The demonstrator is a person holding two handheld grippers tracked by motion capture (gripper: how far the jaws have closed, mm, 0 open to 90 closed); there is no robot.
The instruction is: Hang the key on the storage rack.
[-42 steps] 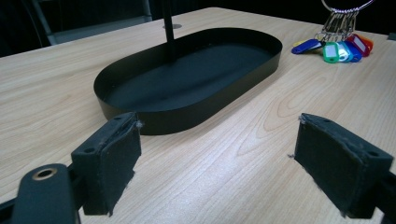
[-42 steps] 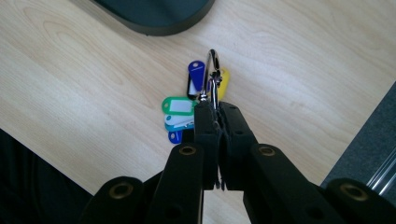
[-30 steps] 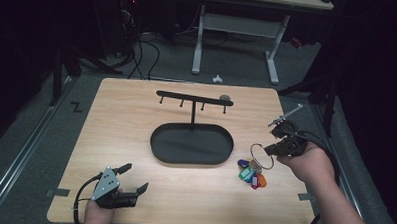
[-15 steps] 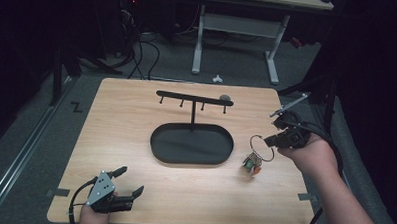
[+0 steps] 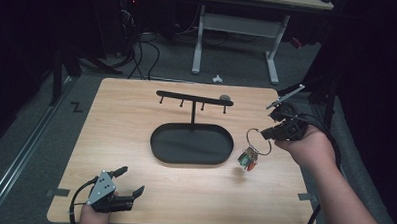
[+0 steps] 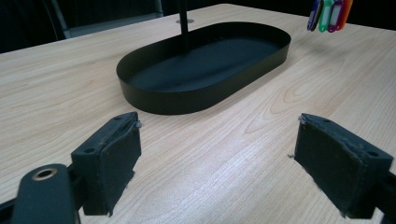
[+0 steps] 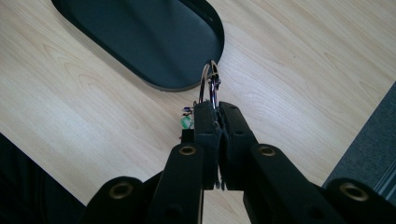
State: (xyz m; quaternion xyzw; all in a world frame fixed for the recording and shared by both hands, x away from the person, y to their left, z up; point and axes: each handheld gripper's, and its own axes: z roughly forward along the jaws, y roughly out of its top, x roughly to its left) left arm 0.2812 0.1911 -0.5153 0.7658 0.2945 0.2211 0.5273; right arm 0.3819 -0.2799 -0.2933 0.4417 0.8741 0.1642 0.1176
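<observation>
A metal key ring (image 5: pixel 258 142) with several coloured tags (image 5: pixel 247 160) hangs in the air just right of the black oval tray (image 5: pixel 157 149). My right gripper (image 5: pixel 267 134) is shut on the ring, tags dangling below. In the right gripper view the ring (image 7: pixel 210 80) sticks out past the closed jaws of that gripper (image 7: pixel 217 111), above the tray's end (image 7: pixel 140 37). A black bar with hooks (image 5: pixel 192 98) stands on a post from the tray. My left gripper (image 5: pixel 130 180) rests open at the table's front left, jaws wide apart (image 6: pixel 219 154), facing the tray (image 6: pixel 205 65).
The wooden table (image 5: pixel 126 119) has bare surface on both sides of the tray. A small grey object (image 5: pixel 225 98) sits at the right end of the hook bar. Behind the table stand a white desk frame (image 5: pixel 234 28) and cables on the floor.
My right gripper has lifted the key ring off the table; the tags now hang free, slightly closer to the tray. The left gripper has barely moved.
</observation>
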